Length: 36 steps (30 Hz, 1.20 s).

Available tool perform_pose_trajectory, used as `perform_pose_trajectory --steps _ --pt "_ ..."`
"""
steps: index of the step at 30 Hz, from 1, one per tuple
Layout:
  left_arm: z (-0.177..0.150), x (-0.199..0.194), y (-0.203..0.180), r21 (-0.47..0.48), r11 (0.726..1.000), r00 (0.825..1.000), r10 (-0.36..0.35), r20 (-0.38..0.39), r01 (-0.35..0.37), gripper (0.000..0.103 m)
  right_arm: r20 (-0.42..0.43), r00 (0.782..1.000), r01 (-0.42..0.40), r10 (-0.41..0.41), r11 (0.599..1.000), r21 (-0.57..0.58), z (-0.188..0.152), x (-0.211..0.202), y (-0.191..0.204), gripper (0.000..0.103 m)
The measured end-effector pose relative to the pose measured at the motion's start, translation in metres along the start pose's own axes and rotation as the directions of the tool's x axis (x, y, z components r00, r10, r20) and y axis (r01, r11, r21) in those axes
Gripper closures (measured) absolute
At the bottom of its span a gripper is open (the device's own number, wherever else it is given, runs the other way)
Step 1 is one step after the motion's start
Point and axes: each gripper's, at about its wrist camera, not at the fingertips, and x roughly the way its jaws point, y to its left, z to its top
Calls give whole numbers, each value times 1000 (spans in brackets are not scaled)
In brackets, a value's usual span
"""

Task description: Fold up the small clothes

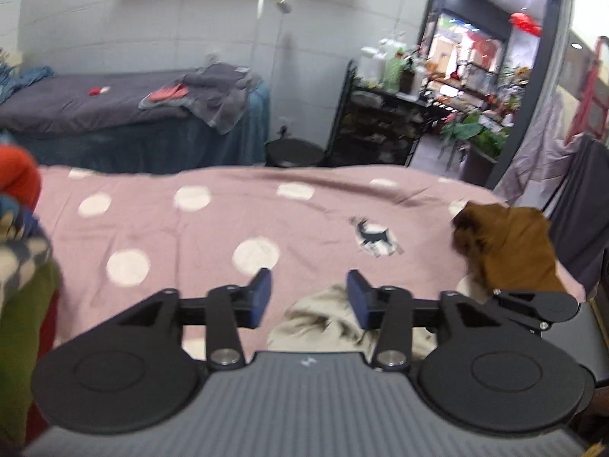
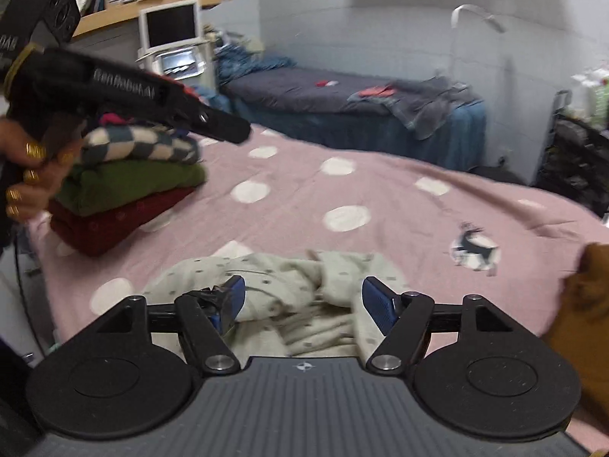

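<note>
A crumpled cream garment with small grey dots [image 2: 289, 282] lies at the near edge of the pink spotted bedspread [image 2: 380, 190]. My right gripper [image 2: 304, 301] hovers over it, open wide, and its blue pads press on nothing. My left gripper [image 1: 310, 297] is open too, with only bedspread and a corner of the cream garment [image 1: 323, 320] showing between its fingers. In the right wrist view a hand holds the left gripper [image 2: 228, 131] above a stack of folded clothes [image 2: 129, 182]. A brown garment [image 1: 506, 243] lies loose at the bed's right edge.
The stack holds a checked piece, a green one and a dark red one, at the bed's left side. Behind stands a second bed with a grey cover [image 2: 304, 87] and loose towels. A black shelf rack [image 1: 380, 122] and a doorway are at the far right.
</note>
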Motion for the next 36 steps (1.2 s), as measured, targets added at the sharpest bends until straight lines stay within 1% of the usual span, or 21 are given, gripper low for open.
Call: perform_pose_trajectory --steps 5,6,7,8,9,10,12,13,14,16,18,19,21,23,25,28,31,33,34,35,36 --pt "-34 7 27 -83 996 997 24 -73 -30 34 -114 993 -21 6 991 -132 -4 52 33 1" --pt "-41 10 30 -76 996 995 36 -92 -43 33 -136 991 -16 -6 987 -159 -7 61 38 11" --pt "-49 14 31 -63 996 992 53 -113 -61 33 -147 988 13 -41 982 -186 -9 68 42 73" --pt "-56 16 32 -44 996 988 76 -134 -82 33 -138 989 37 -62 984 -177 -8 68 42 85" --pt "-64 16 34 -22 995 984 94 -151 -98 33 -101 993 48 -61 991 -124 -5 62 37 85" --pt "-74 18 34 2 994 980 106 -171 -107 34 -42 998 41 -41 999 -5 0 49 23 85" --pt "-91 23 34 14 996 969 90 -230 -89 47 52 999 -18 7 973 228 4 23 -9 86" --pt "-98 26 32 15 999 963 52 -265 -50 68 114 993 -70 33 936 344 3 8 -27 88" --pt "-105 27 29 14 1000 954 6 -301 -2 74 171 984 -123 52 892 436 0 -7 -43 88" --pt "-112 23 19 42 998 943 -34 -330 50 74 264 963 -199 53 802 564 -11 -38 -69 88" --pt "-111 12 7 92 993 947 -45 -317 78 75 333 942 -252 35 730 635 -23 -65 -85 88" --pt "-105 7 4 93 992 955 -50 -293 81 74 345 938 -263 33 715 647 -27 -73 -89 88" --pt "-86 -7 -1 85 993 979 -61 -196 79 64 371 928 -289 36 698 655 -33 -89 -90 87" --pt "-65 -19 -10 108 989 994 -91 -68 98 17 412 908 -348 72 675 650 -34 -99 -86 87" --pt "-48 -24 -24 165 976 989 -149 12 145 0 441 892 -391 98 656 645 -30 -103 -79 87" --pt "-30 -23 -46 307 908 950 -309 32 285 0 460 882 -400 100 675 620 -20 -108 -72 87" --pt "-24 -10 -61 379 837 911 -410 -41 394 0 486 867 -422 110 680 599 -17 -115 -71 87" --pt "-31 2 -79 399 822 911 -396 -113 406 0 498 861 -423 102 687 591 -17 -121 -70 87" --pt "-33 11 -86 421 819 920 -366 -140 389 7 506 857 -428 101 688 586 -18 -124 -70 87" --pt "-36 17 -91 446 820 933 -328 -145 358 40 515 851 -433 99 688 582 -17 -125 -70 87" --pt "-37 23 -94 454 828 945 -296 -143 328 62 525 846 -433 91 692 578 -16 -127 -71 87"
